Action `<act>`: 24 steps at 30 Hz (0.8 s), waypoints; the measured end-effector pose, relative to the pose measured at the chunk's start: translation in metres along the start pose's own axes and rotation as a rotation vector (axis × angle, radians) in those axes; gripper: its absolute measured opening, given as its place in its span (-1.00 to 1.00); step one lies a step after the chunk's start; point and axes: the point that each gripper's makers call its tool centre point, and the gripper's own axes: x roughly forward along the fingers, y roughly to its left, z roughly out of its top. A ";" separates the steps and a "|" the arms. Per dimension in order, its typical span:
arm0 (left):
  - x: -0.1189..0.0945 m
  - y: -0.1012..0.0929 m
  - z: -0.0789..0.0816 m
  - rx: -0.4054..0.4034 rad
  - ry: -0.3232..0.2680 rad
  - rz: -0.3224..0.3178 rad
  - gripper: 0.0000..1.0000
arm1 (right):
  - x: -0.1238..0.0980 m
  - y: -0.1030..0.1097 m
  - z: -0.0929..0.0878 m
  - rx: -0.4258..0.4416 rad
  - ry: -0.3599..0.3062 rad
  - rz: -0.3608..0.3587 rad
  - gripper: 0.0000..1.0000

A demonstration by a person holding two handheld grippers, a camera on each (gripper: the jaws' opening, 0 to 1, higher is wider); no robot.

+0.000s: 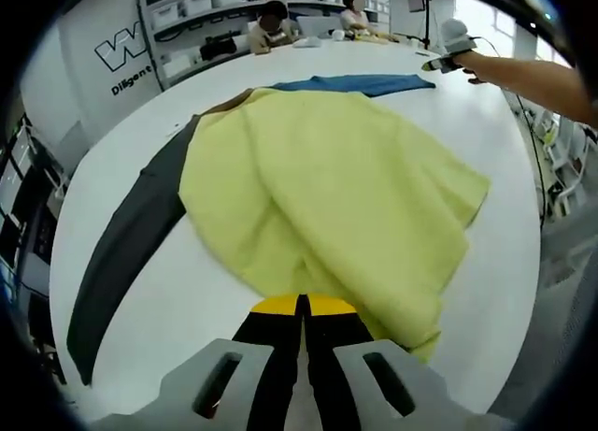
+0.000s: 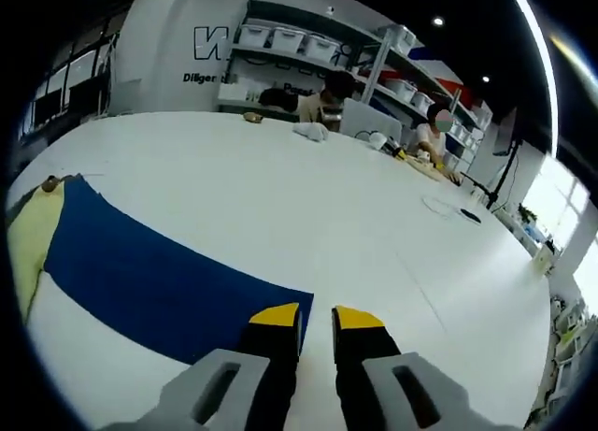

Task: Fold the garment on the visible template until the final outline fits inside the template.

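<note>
Left gripper view was headed by the left tongs (image 1: 302, 305), pressed together at the near hem of the yellow garment (image 1: 327, 197), whether on cloth could not be told; the garment spread away across the white desk (image 1: 140, 305), over a dark template (image 1: 131, 230) and a blue one (image 1: 360, 83). Nearer that blue strip (image 2: 149, 277), the right tongs (image 2: 316, 319) were held slightly spread and empty, nothing standing between; seated people were seen beyond.

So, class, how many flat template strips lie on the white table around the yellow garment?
2: a dark grey strip along one side of the yellow garment, and a blue strip at its far edge. Others may lie hidden beneath the garment.
</note>
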 end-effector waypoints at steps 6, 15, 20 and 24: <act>0.000 0.000 0.000 -0.003 -0.015 0.005 -1.00 | -0.025 0.018 0.031 -0.024 -0.090 0.062 -0.58; 0.000 0.000 0.001 -0.011 -0.030 0.008 -1.00 | -0.110 0.119 0.050 -0.112 -0.198 0.349 -0.55; 0.001 0.000 0.002 -0.020 -0.034 0.012 -1.00 | -0.154 0.175 0.033 -0.167 -0.196 0.496 -0.55; 0.001 0.001 0.003 -0.021 -0.037 0.016 -1.00 | -0.194 0.217 0.019 -0.235 -0.200 0.592 -0.53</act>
